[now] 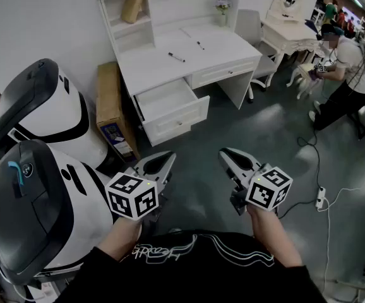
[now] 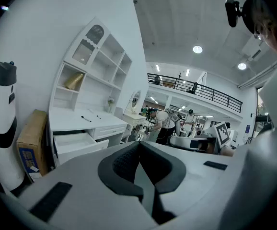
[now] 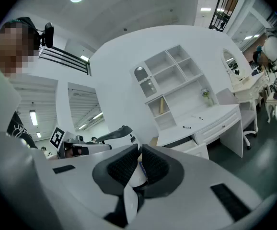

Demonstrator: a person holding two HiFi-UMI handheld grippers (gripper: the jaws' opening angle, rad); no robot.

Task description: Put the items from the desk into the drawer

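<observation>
black marker pen [image 1: 176, 57]: flat on white desk [image 1: 233, 50], well ahead of left gripper [image 1: 163, 161] and right gripper [image 1: 230, 156] | small dark pen [image 1: 199, 45]: flat, farther back | white drawer [image 1: 177, 117]: pulled open, nearer

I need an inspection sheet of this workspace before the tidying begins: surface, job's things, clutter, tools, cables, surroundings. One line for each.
Surface: white desk top, mostly bare.
Job's things: black marker and smaller pen lie on the desk; the drawer below stands open, nothing seen inside.
Clutter: flower vase at the desk's back; cardboard box leaning beside the desk.
Tools: left tool and right tool both shut, empty, away from the desk.
Cables: power strip with white cable on the floor, right.
Surroundings: two large white machines at the left; another person by a vanity table.
</observation>
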